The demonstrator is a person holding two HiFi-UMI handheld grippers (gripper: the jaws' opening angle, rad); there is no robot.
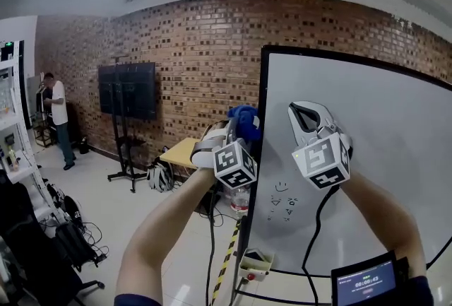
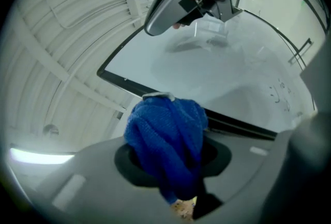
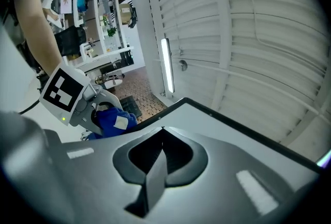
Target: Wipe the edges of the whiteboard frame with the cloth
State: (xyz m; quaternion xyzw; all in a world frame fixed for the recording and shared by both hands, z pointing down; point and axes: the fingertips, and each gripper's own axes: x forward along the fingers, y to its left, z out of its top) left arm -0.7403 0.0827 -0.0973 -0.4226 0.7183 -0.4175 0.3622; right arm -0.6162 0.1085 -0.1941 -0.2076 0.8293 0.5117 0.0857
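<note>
Cropped at right and bottom edges of head view: whiteboard (image 1: 367, 156). Too small to read, lower centre: marker scribbles (image 1: 282, 202). Cropped at lower right edge, digits illegible: timer screen (image 1: 366, 282). Concealed in left gripper view, lower centre: inner faces of left gripper (image 2: 169, 137), behind bunched blue cloth (image 2: 155, 124). Cropped at top edge of same view: right gripper (image 2: 155, 21). Partly masked in right gripper view, centre left: blue cloth, behind left gripper housing.

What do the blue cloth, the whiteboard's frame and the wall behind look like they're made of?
Blue cloth: soft knitted or microfibre fabric, judging by its ribbed, fuzzy weave. Whiteboard frame: thin black strip, likely painted metal or plastic; unclear which. Wall: bare matte brick with visible mortar lines.
</note>
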